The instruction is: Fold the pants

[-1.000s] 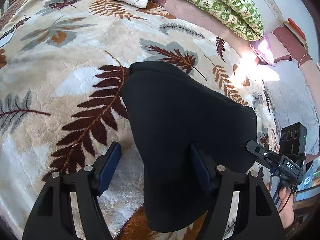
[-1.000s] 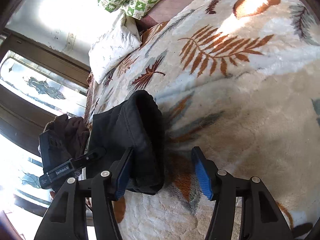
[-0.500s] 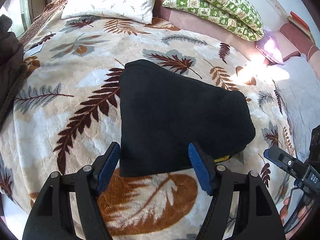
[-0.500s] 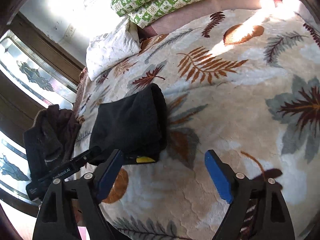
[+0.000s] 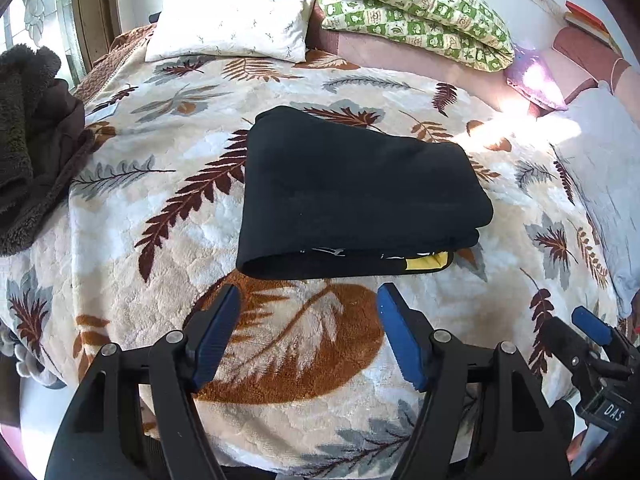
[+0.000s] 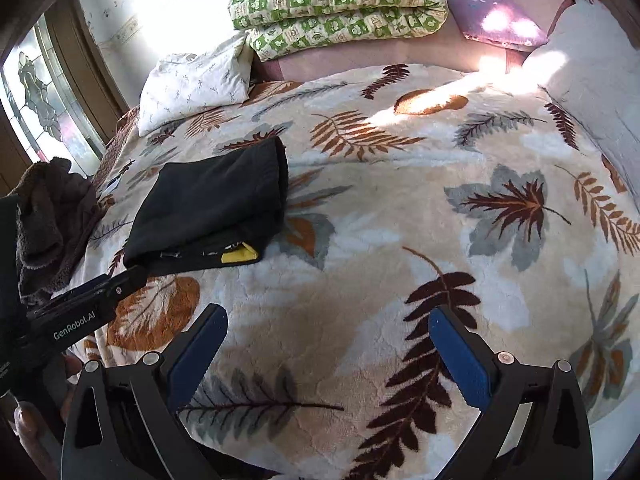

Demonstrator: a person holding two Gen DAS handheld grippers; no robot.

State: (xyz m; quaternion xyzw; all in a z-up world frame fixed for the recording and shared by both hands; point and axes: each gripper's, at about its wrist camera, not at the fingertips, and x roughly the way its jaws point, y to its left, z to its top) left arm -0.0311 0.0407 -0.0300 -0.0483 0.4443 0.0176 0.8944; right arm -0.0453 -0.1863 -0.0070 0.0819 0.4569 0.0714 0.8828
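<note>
Pants [image 5: 356,196] lie folded in a thick black stack on the bed [image 5: 160,220], left of its middle and toward the near edge. A yellow patch [image 5: 426,262] peeks from the stack's near right corner.

Your left gripper [image 5: 308,334] hovers just short of the stack's near edge, jaws moderately apart, blue pads [image 5: 400,336] bare; it holds nothing and touches nothing.

Your right gripper [image 6: 326,358] hangs over open blanket well to the right of the pants, jaws spread wide, nothing between them.

Brown fleece heap [image 5: 28,140] sits at the bed's left edge. White pillow [image 5: 232,28] and green checked quilt [image 5: 412,4] at the far edge.
</note>
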